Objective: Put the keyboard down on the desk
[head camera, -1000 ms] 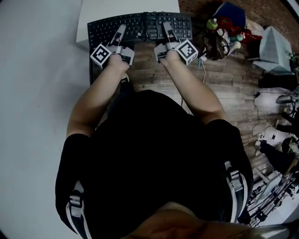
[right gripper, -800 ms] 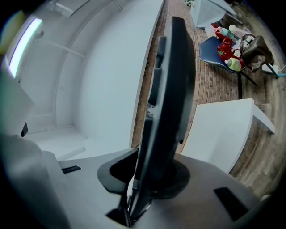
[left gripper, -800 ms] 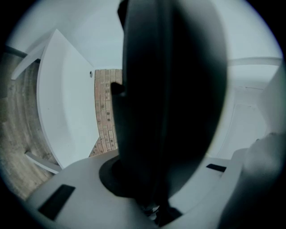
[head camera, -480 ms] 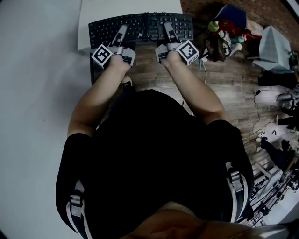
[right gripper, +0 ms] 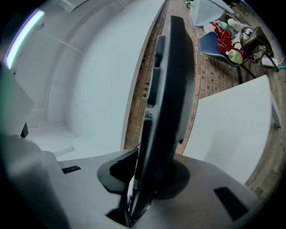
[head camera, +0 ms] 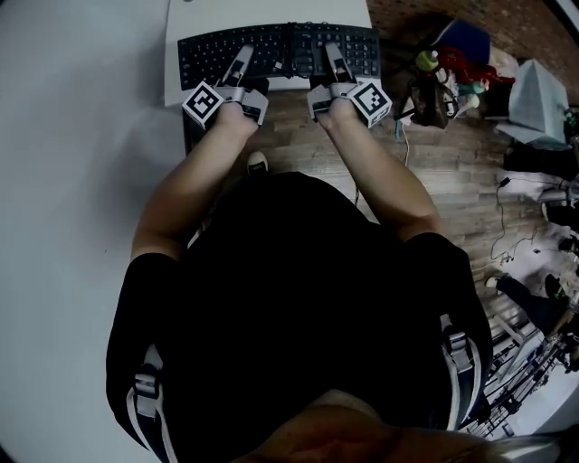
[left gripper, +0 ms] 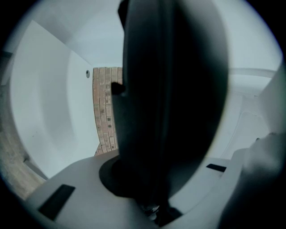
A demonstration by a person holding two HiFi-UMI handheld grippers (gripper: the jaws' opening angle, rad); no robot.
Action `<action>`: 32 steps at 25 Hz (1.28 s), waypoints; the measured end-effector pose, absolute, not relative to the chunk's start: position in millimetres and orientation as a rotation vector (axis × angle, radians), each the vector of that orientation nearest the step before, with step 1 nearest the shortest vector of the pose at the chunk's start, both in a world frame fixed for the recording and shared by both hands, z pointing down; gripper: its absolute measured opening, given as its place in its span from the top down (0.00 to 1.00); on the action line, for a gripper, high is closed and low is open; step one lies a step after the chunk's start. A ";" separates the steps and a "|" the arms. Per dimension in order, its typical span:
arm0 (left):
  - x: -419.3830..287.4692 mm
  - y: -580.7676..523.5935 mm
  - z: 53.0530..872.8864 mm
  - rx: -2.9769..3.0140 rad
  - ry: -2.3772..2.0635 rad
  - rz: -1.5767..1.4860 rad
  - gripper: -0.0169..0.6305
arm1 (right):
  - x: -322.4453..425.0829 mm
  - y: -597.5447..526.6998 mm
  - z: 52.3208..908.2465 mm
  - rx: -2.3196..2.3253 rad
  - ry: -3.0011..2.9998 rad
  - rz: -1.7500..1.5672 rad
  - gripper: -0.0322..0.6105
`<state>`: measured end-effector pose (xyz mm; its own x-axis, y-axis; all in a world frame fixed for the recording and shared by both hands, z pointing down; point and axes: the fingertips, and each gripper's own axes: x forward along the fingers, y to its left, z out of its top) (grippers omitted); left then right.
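The black keyboard (head camera: 280,50) is held level between both grippers, its far part over the front of the white desk (head camera: 271,11) at the top of the head view. My left gripper (head camera: 242,61) is shut on its near edge left of centre. My right gripper (head camera: 333,56) is shut on the near edge right of centre. In the left gripper view the keyboard (left gripper: 170,89) stands edge-on between the jaws and fills the middle. The right gripper view shows the keyboard (right gripper: 172,80) edge-on too, with the desk top (right gripper: 232,120) beside it. I cannot tell whether the keyboard touches the desk.
A heap of colourful things and a bag (head camera: 443,77) sits on the wooden floor right of the desk. A pale box (head camera: 534,99) and loose cables (head camera: 516,244) lie further right. A white surface (head camera: 72,181) runs along the left.
Both grippers have carried the keyboard forward, up the picture, so more of it now lies over the white desk. Neither grip has altered.
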<state>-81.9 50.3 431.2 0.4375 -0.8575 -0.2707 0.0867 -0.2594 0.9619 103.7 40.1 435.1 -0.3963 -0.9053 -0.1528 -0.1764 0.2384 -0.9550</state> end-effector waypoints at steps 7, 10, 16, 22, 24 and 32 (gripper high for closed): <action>-121.3 5.6 436.2 1.548 -0.680 -1.033 0.85 | 64.9 0.0 435.1 -1.033 1.736 -1.222 0.79; -162.1 -26.8 442.4 1.535 -0.663 -1.031 0.85 | 21.6 -30.5 439.2 -1.037 1.720 -1.231 0.79; -186.3 -43.7 438.6 1.519 -0.657 -1.019 0.85 | -0.1 -46.9 435.3 -1.062 1.728 -1.222 0.79; -184.2 -51.0 450.6 1.511 -0.641 -1.008 0.85 | 2.2 -50.3 446.1 -1.093 1.713 -1.219 0.79; -184.5 -52.6 452.3 1.513 -0.636 -1.003 0.85 | 1.1 -50.7 445.5 -1.089 1.712 -1.209 0.79; -185.6 -52.7 449.6 1.508 -0.632 -0.999 0.85 | -0.8 -49.4 443.3 -1.087 1.697 -1.221 0.79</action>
<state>-185.6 -52.7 449.6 0.4906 -0.8381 -0.2385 0.1427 -0.1927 0.9708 -0.8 -49.4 443.3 -0.3440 -0.9335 -0.1011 -0.2011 0.1784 -0.9632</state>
